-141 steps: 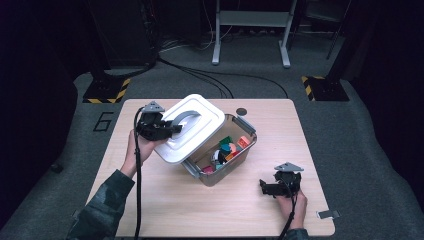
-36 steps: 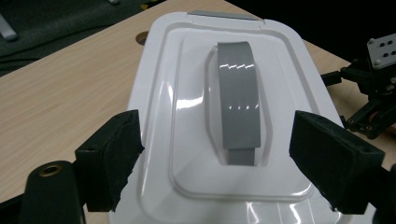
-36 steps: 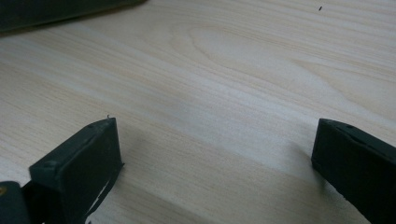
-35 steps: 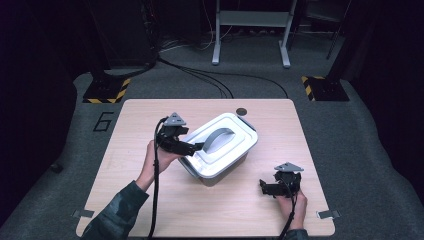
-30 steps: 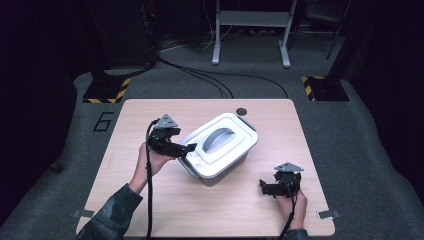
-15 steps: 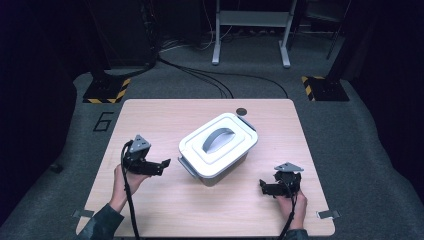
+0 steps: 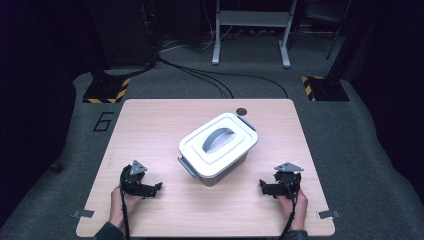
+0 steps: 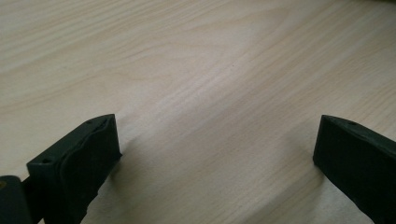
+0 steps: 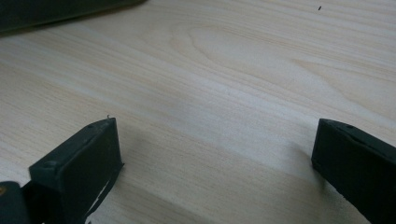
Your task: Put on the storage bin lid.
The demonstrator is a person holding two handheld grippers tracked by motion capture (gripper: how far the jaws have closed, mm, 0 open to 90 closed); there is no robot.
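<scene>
pale wood grain covers the table [image 7: 150, 120], which takes up the middle of the high view. near the centre of the frame, a little right of the middle, sits the white box [image 7: 218, 148] with its lid [image 7: 220, 145] on top and a grey handle [image 7: 218, 139] lying across the lid; the box is turned at an angle to the table's edges. a small dark round spot [image 7: 242, 111] lies on the wood just above the box, toward the upper edge of the table.

the left gripper [image 7: 158, 188] is at the lower left of the frame, low over the table and well apart from the box, held in a hand [image 7: 120, 205] that comes in from the bottom edge. its jaws have just been opening and now stand wide, with nothing between them; in the left gripper view [image 8: 217, 154] bare wood fills the gap between the two black jaws.

the right gripper [image 7: 262, 186] is at the lower right of the frame, near the box's lower right side but not touching it, held in the other hand [image 7: 294, 207]. in the right gripper view [image 9: 215, 149] its jaws stand wide as well, with bare wood between them and a dark edge [image 9: 60, 11] at the upper left of that picture.
</scene>
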